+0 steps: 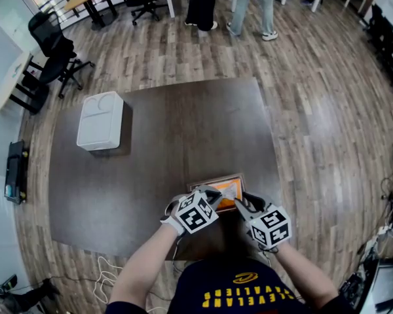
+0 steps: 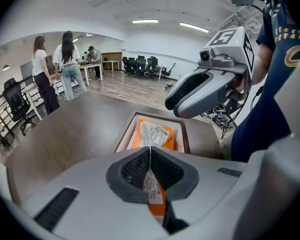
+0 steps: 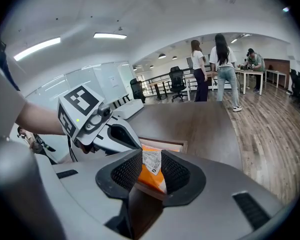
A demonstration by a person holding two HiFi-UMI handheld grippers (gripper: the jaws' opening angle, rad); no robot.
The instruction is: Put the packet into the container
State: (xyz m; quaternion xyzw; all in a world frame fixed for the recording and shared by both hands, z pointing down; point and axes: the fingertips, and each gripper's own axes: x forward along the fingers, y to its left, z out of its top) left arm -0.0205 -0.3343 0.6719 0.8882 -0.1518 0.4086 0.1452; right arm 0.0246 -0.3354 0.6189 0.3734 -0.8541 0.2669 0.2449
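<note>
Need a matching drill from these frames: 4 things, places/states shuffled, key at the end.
1 packet
2 white box
3 left gripper
4 office chair

a black, on the floor beyond the table, far left
b shut on the packet's near end
c orange, at the wooden tray
d closed, on the table's far left part

Pairs: 1-c, 2-d, 3-b, 4-a

Navy short-sleeved T-shirt [image 1: 249,298], with yellow lettering and a yellow emblem on the chest.
Left of the T-shirt's emblem: left gripper [image 1: 210,193], pale grey moulded shell, black mesh-textured pads [image 2: 135,170], white cube [image 1: 196,212] with black square markers.
Right of the emblem: right gripper [image 1: 247,203], same build, same marker cube.
</note>
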